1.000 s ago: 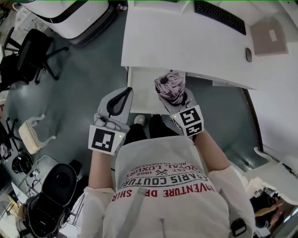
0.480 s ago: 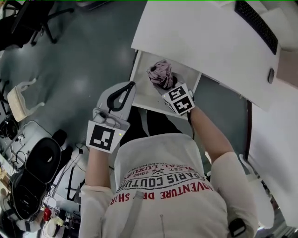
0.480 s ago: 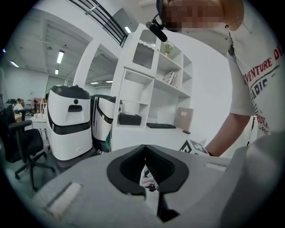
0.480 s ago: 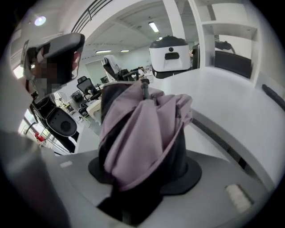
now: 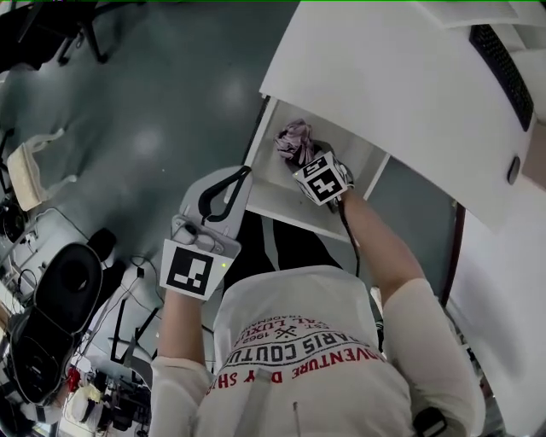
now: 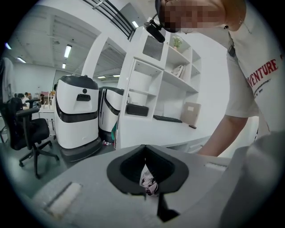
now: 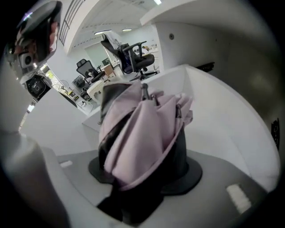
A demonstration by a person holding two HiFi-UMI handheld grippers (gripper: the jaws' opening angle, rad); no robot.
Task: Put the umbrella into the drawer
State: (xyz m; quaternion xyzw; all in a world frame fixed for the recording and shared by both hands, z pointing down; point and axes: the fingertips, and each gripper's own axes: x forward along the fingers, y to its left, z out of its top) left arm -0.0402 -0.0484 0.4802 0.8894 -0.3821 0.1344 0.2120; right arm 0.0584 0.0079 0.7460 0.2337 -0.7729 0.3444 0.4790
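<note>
A folded pink umbrella (image 5: 294, 141) is clamped in my right gripper (image 5: 304, 159), which points steeply down into the open white drawer (image 5: 275, 195) under the desk. In the right gripper view the umbrella (image 7: 147, 120) bulges out between the dark pads of the right gripper (image 7: 144, 136), with the drawer's white wall (image 7: 222, 102) close behind. My left gripper (image 5: 244, 175) hangs just outside the drawer's front left corner, its tips together and nothing in them. In the left gripper view the left gripper (image 6: 144, 149) has the umbrella (image 6: 149, 182) showing through the hole between its pads.
The white desk (image 5: 384, 77) overhangs the drawer and carries a keyboard (image 5: 508, 64) and a mouse (image 5: 513, 169). Office chairs (image 5: 43, 26) and black gear (image 5: 51, 316) stand on the grey floor at left. White machines (image 6: 78, 111) and shelves (image 6: 164, 89) stand beyond.
My right gripper has dropped with the umbrella from above the drawer down into it, tilting more steeply. The left gripper has sunk a little beside the drawer front.
</note>
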